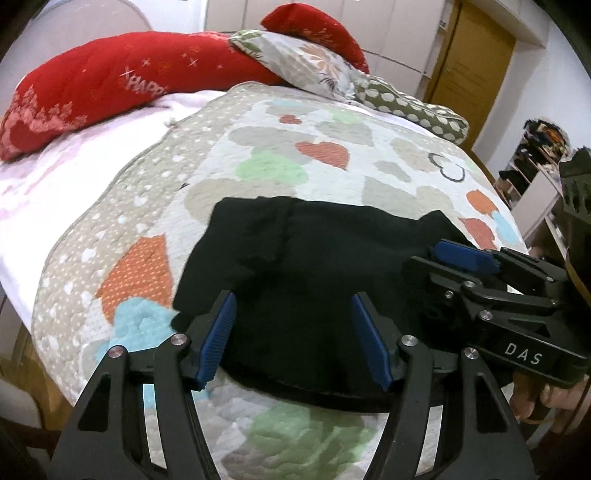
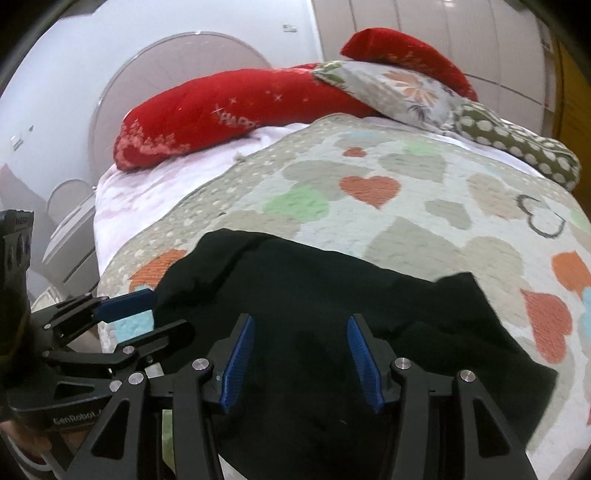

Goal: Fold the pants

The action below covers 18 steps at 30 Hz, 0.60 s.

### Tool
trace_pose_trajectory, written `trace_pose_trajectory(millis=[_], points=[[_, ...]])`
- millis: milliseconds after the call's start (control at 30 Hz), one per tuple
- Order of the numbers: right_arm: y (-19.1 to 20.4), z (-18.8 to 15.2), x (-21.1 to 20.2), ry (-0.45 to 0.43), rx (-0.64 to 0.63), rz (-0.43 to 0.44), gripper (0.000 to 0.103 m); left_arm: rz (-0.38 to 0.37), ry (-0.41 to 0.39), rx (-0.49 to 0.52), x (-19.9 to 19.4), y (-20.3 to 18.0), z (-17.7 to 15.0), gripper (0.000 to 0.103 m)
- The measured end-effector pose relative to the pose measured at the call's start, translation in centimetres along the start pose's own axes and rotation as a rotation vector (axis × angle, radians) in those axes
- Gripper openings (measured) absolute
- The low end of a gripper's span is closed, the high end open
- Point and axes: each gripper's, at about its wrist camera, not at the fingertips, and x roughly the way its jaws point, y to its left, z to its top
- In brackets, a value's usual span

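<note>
The black pants (image 1: 306,266) are seen lying folded on the bed (image 1: 332,147). Both tongs, left (image 1: 293,339) and right (image 2: 301,363), are held spread, empty. Soft, limp cloth; edges are best pinched.

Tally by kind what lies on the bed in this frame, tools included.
Black pants: 1
Red cushions: 2, the second partly hidden
Floral pillow: 1
Polka-dot pillow: 1
Heart-print quilt: 1
Tools: 2, left tool and right tool, both open above the pants
Total: 8
</note>
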Motion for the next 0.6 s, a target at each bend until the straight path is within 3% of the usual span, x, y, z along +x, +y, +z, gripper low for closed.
trace_pose_trajectory(millis=[600], points=[[0.5, 0.8, 1.7, 0.028, -0.008, 0.014, 0.053, 0.005, 0.036, -0.076, 0.4, 2.3, -1.0, 0.065]])
